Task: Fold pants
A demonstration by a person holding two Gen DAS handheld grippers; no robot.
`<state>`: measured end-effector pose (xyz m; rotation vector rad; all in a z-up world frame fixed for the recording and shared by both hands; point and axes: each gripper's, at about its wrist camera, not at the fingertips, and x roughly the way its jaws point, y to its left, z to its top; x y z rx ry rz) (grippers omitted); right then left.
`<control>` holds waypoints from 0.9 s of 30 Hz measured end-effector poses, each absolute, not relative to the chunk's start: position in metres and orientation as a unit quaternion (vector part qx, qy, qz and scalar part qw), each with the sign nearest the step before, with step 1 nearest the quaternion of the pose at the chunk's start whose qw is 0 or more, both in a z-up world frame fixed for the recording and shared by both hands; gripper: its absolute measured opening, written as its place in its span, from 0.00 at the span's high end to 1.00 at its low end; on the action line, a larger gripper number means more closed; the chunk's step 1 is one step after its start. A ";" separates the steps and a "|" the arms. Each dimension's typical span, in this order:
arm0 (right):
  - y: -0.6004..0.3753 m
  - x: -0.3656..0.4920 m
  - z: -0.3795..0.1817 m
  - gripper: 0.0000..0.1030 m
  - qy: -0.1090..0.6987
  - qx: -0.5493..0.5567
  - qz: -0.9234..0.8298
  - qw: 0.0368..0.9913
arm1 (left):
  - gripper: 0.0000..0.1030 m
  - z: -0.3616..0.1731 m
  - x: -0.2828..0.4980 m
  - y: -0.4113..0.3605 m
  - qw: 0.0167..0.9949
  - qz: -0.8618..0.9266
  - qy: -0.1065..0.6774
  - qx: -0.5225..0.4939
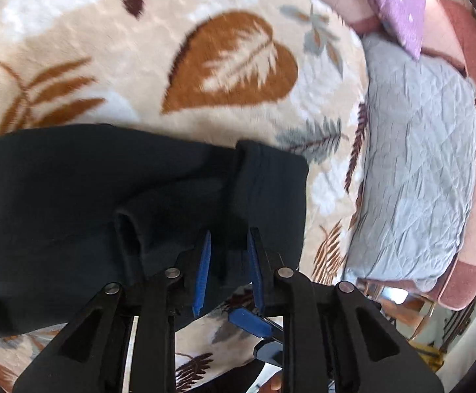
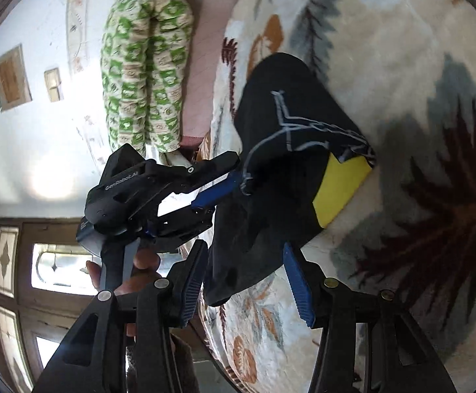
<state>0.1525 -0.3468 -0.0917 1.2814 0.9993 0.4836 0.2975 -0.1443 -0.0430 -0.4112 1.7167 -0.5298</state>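
Note:
The black pants lie bunched on a leaf-patterned blanket. In the right wrist view the pants show grey stitching and a yellow panel. My left gripper has its blue fingers a little apart around a fold of the black cloth at the pants' edge; it also shows in the right wrist view, clamped on the cloth. My right gripper is open, with its fingers on either side of a hanging end of the pants.
A grey quilted pad and a purple pillow lie on the pink bed at the right. A green-and-cream rolled cover lies by the wall. A door with glass panes stands beyond the bed edge.

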 end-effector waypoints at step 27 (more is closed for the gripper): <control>-0.307 0.176 -0.108 0.93 0.422 0.580 0.132 0.685 | 0.96 -0.038 0.310 -0.152 0.595 -0.256 0.740 -0.180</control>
